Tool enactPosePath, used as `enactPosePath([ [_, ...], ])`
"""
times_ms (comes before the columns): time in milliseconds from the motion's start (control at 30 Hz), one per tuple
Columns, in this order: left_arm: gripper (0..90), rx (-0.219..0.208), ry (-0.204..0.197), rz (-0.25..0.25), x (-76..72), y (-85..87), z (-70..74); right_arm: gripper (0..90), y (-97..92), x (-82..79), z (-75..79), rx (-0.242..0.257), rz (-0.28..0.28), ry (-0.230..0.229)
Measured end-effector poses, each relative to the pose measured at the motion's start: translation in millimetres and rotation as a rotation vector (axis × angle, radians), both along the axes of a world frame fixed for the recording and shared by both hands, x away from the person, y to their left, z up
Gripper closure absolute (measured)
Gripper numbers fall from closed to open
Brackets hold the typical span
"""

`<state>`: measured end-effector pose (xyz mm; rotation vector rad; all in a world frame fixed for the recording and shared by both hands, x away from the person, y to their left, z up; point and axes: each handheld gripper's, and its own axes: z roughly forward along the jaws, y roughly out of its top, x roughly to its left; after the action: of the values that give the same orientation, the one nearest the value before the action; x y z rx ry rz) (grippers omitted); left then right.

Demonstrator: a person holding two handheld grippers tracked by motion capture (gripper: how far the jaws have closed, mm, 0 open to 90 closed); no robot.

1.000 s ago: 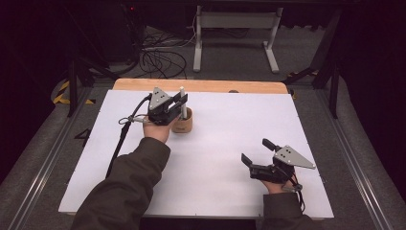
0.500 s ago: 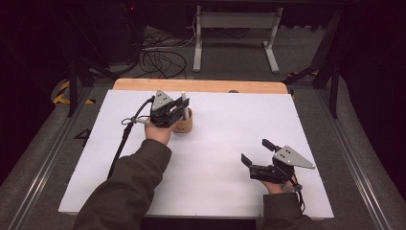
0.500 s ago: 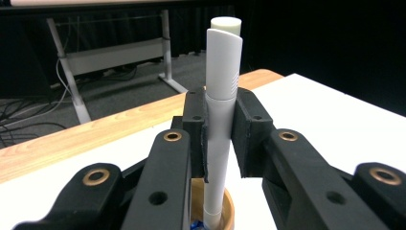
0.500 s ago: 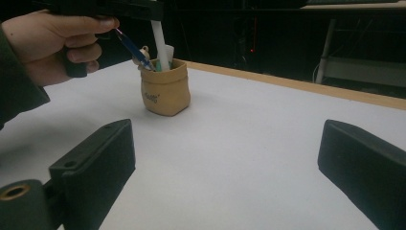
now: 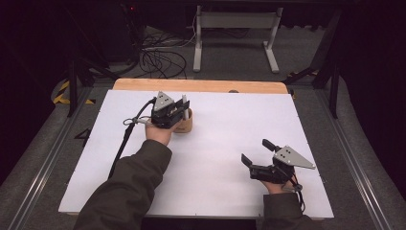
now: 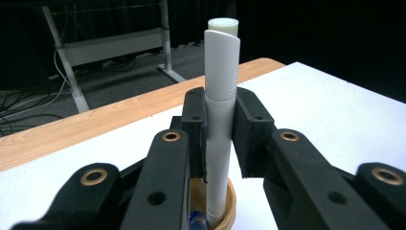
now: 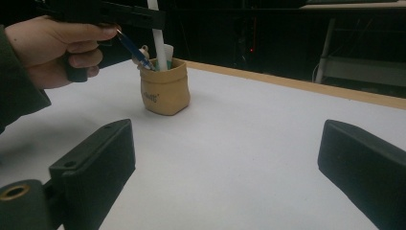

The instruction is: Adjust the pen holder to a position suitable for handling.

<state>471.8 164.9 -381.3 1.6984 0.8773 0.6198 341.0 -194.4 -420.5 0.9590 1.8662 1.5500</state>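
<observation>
The white pen (image 6: 221,115) is standing upright with its lower end down inside the tan pouch-like holder (image 7: 165,86), and the left gripper (image 6: 220,117) is clamping it at mid-barrel, both black pads pressing against the white shaft just below the cap. The holder is sitting on the white table cover (image 5: 220,143) toward the far left part of it, with the left gripper (image 5: 168,112) hanging right over it in the high view. A blue pen (image 7: 134,50) is leaning out of the same holder, and something pale green is poking up beside the white shaft; what that is cannot be made out. Judging by this, the pen is either being lowered in or being drawn out, and the pictures are not settling which; its tip is in the holder while the grip is on, so releasing or lifting clear is what seems to be left. The right gripper (image 5: 258,160) is resting well apart at the near right, its jaws standing wide with nothing between them.
</observation>
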Motion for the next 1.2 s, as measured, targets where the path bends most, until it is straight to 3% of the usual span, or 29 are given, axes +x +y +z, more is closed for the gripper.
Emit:
enactPosePath([
  [267, 72.9, 0.001, -0.003, -0.005, -0.5, 0.9, 0.6, 6.4, 0.6, 0.0, -0.2, -0.001, 0.003, 0.001],
  [767, 56.5, -0.013, 0.001, -0.022, -4.0, 5.8, 6.1, 6.4, -0.2, 1.5, -1.8, -0.003, -0.001, 0.003],
  [1200, 41.6, -0.02, -0.03, -0.019, -11.5, 13.8, 16.1, 6.4, -0.8, 1.6, -1.9, -0.004, -0.007, 0.002],
])
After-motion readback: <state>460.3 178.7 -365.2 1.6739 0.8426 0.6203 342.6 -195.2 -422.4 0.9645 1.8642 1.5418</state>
